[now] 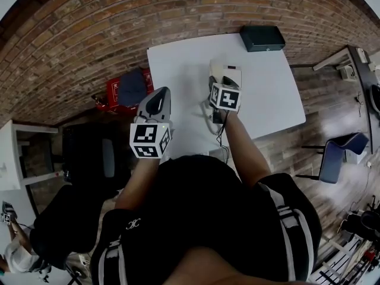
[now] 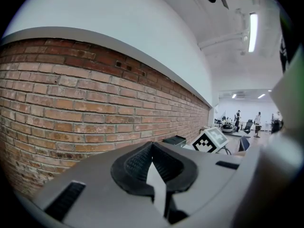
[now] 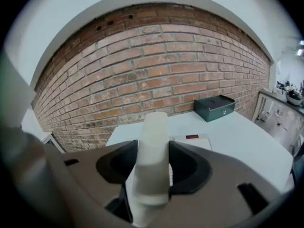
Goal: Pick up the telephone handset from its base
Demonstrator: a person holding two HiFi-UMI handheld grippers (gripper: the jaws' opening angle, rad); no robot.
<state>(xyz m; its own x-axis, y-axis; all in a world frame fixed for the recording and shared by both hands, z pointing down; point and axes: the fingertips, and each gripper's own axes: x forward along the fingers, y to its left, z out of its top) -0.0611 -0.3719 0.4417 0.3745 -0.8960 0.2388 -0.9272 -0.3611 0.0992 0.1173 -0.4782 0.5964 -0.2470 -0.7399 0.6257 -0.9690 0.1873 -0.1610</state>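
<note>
White table (image 1: 178,70) by brick wall (image 1: 119,16). Right gripper (image 3: 153,167) pinching cream handset (image 3: 154,127) across middle; handset apparently just clear of base (image 3: 192,140). Left gripper (image 2: 154,167) pressed together, empty, off to side. Lift step in hand; next: raise steadily, grip firm.

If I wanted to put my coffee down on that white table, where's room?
Left half of the table, from its left edge to the phone base, is bare. So is the right side this side of the dark box. Crowded: mid-table, where the right gripper holds the handset.
</note>
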